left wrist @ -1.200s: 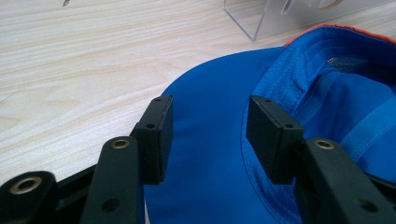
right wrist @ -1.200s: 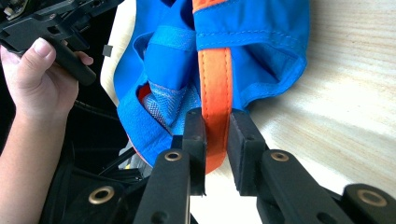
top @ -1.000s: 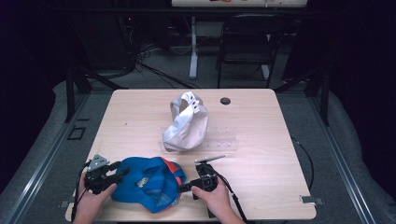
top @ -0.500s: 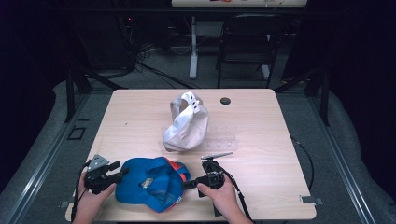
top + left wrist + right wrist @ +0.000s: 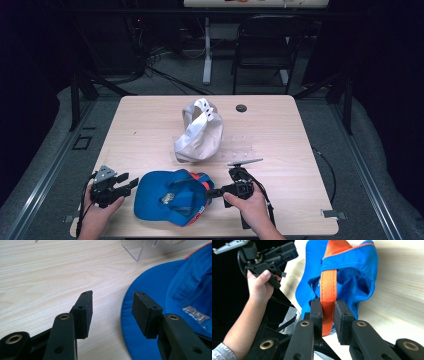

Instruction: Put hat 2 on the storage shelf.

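1. Lifted since a second ago: right tongs (image 5: 216, 191), raising the strap end of the blue cap (image 5: 170, 197) slightly off the surface (image 5: 300, 150).
2. Left tongs (image 5: 111, 312): spread, empty, just beside the brim.
3. Right tongs: pinching the orange strap (image 5: 328, 290).
4. Cap: near front edge, between both tongs; probably light, soft, floppy crown, stiffer brim; best held by strap or brim.
5. Count: one blue cap, one white cap (image 5: 199, 131), one clear stand (image 5: 160, 247).
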Motion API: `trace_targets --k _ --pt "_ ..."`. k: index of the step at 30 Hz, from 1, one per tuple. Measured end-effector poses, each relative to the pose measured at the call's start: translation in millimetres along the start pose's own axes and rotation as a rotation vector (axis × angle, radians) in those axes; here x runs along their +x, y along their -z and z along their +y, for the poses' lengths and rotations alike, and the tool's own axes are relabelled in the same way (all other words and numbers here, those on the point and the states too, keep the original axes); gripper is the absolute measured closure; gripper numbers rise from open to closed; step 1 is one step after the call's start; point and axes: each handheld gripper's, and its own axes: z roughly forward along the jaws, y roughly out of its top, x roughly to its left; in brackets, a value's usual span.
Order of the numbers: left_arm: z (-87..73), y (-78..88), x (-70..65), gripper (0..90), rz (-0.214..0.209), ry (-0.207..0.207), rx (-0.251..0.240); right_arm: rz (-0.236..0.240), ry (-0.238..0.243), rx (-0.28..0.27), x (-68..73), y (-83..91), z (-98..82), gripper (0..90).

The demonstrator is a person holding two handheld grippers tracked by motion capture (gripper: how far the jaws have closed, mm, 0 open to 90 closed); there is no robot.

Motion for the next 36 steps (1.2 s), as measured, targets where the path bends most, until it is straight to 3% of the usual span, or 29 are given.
trace_targets --k 8,9,12,18,29,36 --pt "0.1 -0.4 -0.1 51.6 -0.003 -0.002 0.014 0.014 0.003 -0.035 4.8 24.7 2.4 78.7" --pt "0.1 -0.6 0.0 51.6 -0.003 -0.002 0.014 -0.001 -0.005 -0.045 6.4 27.3 2.7 78.7" --pt "0.1 -0.5 0.1 51.6 -0.006 -0.002 0.018 0.029 -0.008 -0.043 6.3 35.9 5.7 78.8" --pt "-0.4 -1.1 -0.4 51.6 -0.002 0.002 0.003 0.003 0.005 -0.033 11.8 50.8 13.9 78.8" --pt "-0.5 -1.2 0.0 51.6 -0.004 0.007 0.0 -0.006 -0.046 -0.019 15.8 77.2 21.1 78.8" --pt "-0.5 -1.2 -0.6 51.5 -0.001 0.004 0.002 0.041 -0.079 -0.015 16.2 91.6 22.6 78.8"
